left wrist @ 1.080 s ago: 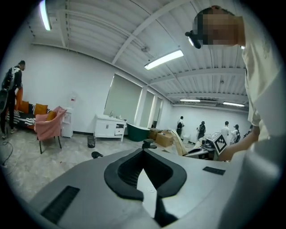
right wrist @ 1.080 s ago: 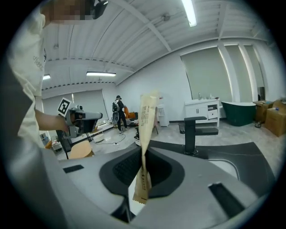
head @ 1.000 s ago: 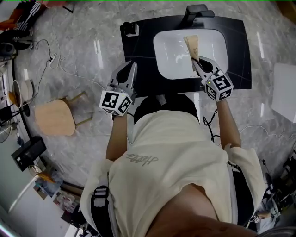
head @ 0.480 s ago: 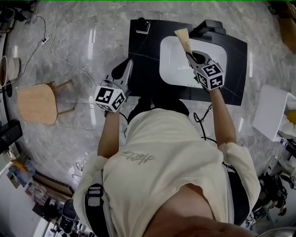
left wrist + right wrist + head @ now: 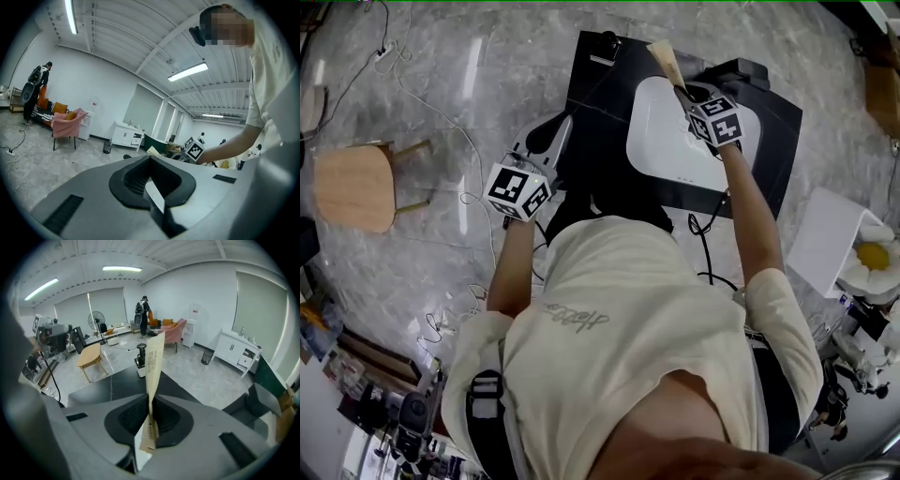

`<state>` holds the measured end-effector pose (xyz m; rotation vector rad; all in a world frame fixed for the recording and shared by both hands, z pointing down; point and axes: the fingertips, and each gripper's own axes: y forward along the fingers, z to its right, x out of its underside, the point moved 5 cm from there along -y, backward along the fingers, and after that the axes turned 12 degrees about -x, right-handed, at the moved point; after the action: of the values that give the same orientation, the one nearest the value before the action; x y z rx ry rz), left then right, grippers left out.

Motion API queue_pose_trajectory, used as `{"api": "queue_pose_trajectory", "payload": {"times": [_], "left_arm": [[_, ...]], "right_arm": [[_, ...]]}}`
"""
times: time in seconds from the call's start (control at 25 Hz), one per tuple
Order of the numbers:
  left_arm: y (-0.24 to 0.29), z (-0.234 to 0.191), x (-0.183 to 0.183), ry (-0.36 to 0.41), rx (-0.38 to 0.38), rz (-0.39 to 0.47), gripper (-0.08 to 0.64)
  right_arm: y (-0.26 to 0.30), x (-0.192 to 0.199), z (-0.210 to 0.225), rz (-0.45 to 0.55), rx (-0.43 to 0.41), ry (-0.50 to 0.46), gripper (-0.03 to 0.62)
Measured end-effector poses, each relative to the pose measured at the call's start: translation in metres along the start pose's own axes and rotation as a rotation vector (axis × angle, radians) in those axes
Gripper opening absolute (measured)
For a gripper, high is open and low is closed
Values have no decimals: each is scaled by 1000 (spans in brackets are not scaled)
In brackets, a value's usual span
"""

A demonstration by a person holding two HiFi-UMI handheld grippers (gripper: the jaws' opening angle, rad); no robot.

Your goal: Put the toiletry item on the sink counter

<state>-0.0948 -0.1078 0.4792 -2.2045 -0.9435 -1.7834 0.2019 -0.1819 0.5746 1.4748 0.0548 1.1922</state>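
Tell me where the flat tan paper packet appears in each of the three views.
Head view: the flat tan paper packet is at top centre, held by the right tool, near the counter's far edge.
Left gripper view: small and far off, around mid-frame.
Right gripper view: centre, upright, pinched between the jaws.
Shared landmark: the black sink counter, also in the right gripper view.

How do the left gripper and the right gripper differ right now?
The right gripper is clamped on a tan sachet; the left gripper has its jaws together with nothing between them. The right gripper is above the sink counter, near the basin; the left gripper sits off the counter's left edge. Both carry marker cubes.
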Motion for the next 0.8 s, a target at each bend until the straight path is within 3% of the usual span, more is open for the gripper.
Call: {"api": "queue_pose_trajectory", "payload": {"times": [0.24,0.6,0.8], "left_arm": [[8,-18,3,-19,-7,-20,2],[29,-41,3,-50,-4,-27,2],[36,-52,11,-49,3,-61,2]], "right_arm": [[38,-7,25,-153,-36,-23,25],[82,-8,60,-336,-20,-75,25],[107,-14,72,-391,-42,-49,25]]}}
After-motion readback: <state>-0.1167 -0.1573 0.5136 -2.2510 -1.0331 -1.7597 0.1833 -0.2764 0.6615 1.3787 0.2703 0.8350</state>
